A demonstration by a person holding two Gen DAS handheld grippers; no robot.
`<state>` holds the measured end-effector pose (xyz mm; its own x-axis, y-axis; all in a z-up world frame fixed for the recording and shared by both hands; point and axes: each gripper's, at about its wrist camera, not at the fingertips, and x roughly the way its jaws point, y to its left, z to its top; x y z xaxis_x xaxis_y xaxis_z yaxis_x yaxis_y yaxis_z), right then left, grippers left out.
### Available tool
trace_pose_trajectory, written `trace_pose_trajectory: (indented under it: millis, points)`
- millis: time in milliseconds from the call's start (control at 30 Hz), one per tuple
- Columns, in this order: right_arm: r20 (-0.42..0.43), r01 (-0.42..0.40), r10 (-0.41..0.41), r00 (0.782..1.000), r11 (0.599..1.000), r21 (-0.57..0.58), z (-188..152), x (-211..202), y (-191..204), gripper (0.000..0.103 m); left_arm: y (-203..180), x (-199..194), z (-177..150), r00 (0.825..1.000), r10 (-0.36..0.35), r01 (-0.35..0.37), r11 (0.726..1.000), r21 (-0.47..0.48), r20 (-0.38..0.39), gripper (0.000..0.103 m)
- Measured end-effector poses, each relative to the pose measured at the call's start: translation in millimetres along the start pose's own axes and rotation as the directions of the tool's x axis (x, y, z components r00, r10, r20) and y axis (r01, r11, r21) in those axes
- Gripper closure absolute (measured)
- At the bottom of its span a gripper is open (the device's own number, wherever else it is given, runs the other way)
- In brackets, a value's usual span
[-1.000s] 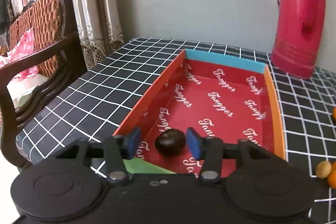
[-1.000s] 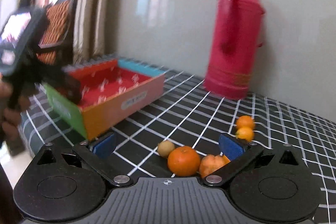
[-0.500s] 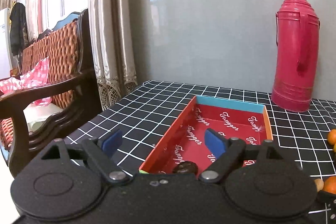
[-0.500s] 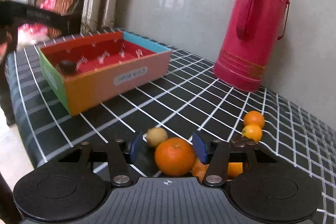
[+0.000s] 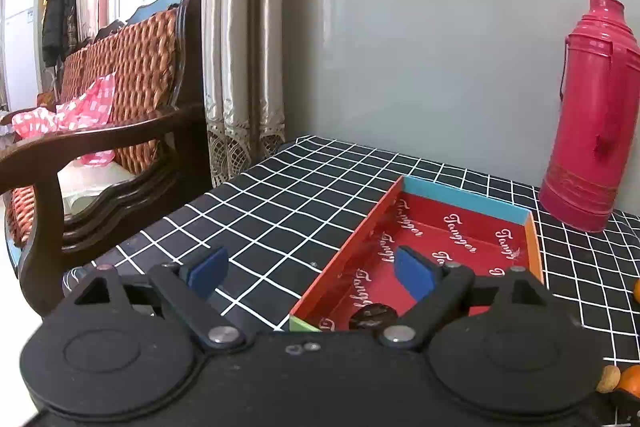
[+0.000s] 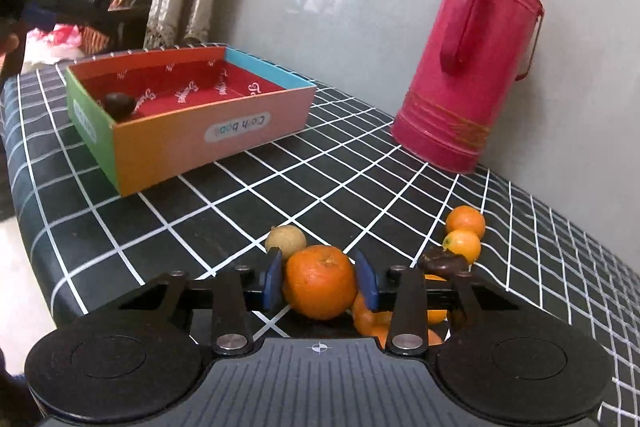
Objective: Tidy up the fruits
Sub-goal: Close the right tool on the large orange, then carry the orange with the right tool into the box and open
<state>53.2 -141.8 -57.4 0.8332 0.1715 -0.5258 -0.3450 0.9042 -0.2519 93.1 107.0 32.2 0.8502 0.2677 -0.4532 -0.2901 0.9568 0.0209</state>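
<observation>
Your right gripper (image 6: 320,281) pinches the large orange (image 6: 320,281). Your left gripper (image 5: 310,269): fingers spread, empty. Dark fruit (image 6: 119,103) in box (image 6: 208,127), 10 o'clock.

wall: plain grey (image 5: 420,59), window reflection on it, right half of frame
curtains: beige, lace hem (image 5: 240,47), centre-left
chair: dark wood, woven back (image 5: 132,67), left
fridge: white (image 5: 20,43), far left
tablecloth: black, white grid (image 5: 280,219)
</observation>
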Motion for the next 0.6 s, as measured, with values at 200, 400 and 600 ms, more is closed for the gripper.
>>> trace_pose_trajectory:
  millis: [200,400,600]
  points:
    - [-0.004,0.018,-0.018,1.0,0.999,-0.027,1,5,3,0.062,0,1,0,1.0,0.007,-0.007,1.0,-0.013,-0.01,0.02]
    - [0.012,0.039,-0.039,0.999,0.999,-0.023,-1,0,7,0.063,3,-3,1,1.0,0.026,-0.026,0.999,-0.029,0.007,0.019]
    - [0.162,-0.045,0.015,0.987,0.981,0.186,19,-25,-5,0.063,18,1,6,0.998,0.065,-0.065,0.994,-0.087,-0.001,0.018]
